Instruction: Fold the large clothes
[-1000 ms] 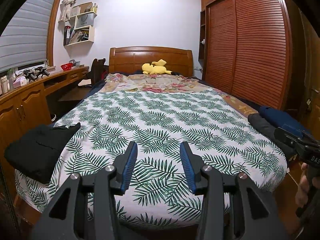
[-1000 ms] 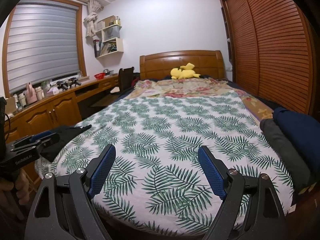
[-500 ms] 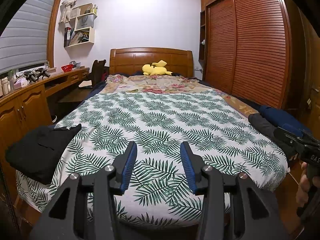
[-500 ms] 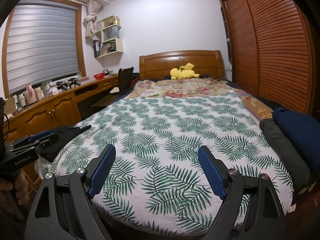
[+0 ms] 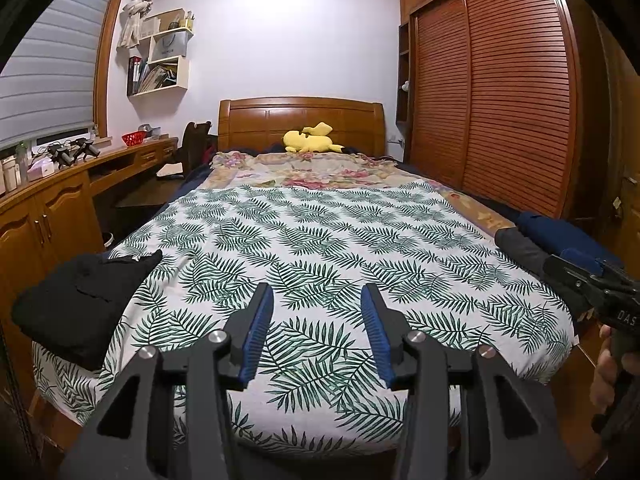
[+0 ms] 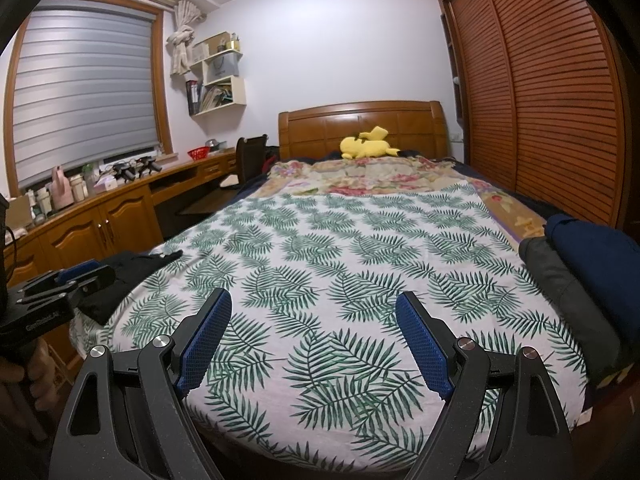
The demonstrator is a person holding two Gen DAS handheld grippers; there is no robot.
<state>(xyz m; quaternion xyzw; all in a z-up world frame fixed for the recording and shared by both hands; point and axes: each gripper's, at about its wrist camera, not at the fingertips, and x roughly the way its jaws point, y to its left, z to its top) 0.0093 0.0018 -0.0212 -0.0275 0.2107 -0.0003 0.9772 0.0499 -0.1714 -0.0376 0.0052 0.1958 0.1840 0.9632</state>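
Left wrist view, black garment point(image 5: 76, 304) crumpled at bed's point(image 5: 320, 248) left edge

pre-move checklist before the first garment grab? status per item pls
1. Left gripper empty, jaws apart: ok.
2. Right gripper empty, jaws wide: ok.
3. Black garment within view at the bed's left edge, untouched: ok.
4. Grey garment and navy garment piled on the right edge: ok.
5. Leaf-print sheet bare in the middle for folding: ok.
6. Black garment's collar or hem located: cannot tell.
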